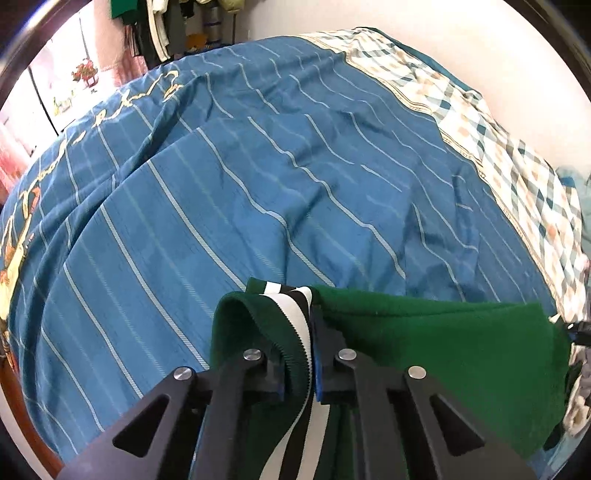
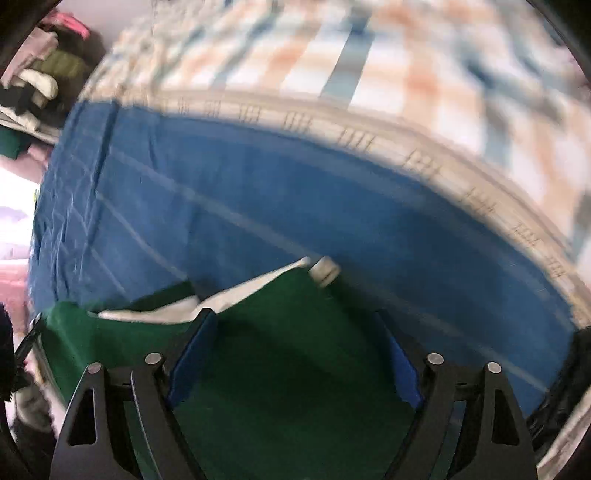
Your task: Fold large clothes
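A green garment with a black-and-white striped ribbed band lies on the near part of a blue striped bedspread. My left gripper is shut on the striped band, which bunches up between its blue pads. In the blurred right wrist view the same green garment spreads under my right gripper, whose jaws stand wide apart above the cloth with nothing pinched. A white edge of the garment shows just ahead of its fingers.
A checked cream, orange and teal cover borders the bedspread on the right and far side. Clothes hang or pile up at the back left. A wooden bed edge runs at the lower left.
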`<state>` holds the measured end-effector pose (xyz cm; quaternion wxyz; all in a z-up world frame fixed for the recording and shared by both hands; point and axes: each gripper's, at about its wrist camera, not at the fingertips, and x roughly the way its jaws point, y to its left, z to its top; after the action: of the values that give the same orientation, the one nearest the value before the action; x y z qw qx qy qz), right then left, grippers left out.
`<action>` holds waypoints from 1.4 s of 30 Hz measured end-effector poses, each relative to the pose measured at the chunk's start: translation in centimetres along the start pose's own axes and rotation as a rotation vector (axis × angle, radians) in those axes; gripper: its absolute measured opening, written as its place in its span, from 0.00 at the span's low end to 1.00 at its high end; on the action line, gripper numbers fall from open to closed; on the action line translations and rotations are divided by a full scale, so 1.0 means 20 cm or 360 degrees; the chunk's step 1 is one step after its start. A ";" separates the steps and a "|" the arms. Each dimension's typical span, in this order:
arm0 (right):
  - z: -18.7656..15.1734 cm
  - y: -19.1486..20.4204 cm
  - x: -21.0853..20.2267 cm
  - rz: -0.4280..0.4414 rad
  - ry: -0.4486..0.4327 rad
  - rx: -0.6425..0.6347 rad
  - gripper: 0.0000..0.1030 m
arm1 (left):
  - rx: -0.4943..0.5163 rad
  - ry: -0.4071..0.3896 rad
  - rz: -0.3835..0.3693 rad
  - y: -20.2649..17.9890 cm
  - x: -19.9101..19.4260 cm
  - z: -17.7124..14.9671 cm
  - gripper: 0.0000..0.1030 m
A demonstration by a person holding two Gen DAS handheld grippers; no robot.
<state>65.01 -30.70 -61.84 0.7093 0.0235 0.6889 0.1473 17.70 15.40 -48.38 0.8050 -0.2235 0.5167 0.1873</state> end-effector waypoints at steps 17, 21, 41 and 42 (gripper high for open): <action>-0.02 -0.20 -0.07 -0.0448 -0.0253 0.0417 0.01 | -0.0021 0.0219 -0.0053 0.00 0.40 0.20 0.08; -0.05 -0.29 -0.16 -0.0287 -0.0200 0.0631 0.02 | -0.0062 0.0202 -0.0086 0.02 0.25 0.21 0.13; -0.55 -0.05 0.18 -0.0110 0.0166 0.0377 0.55 | -0.1108 0.0202 -0.0256 0.27 -0.28 -0.96 0.82; -0.56 -0.04 0.16 -0.0121 0.0172 0.0338 0.55 | -0.1158 0.0196 -0.0289 0.26 -0.23 -0.99 0.82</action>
<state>54.06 -32.53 -65.77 0.6697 0.0644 0.7383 0.0476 -1.62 8.47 -52.27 0.6537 -0.5505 0.4419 0.2726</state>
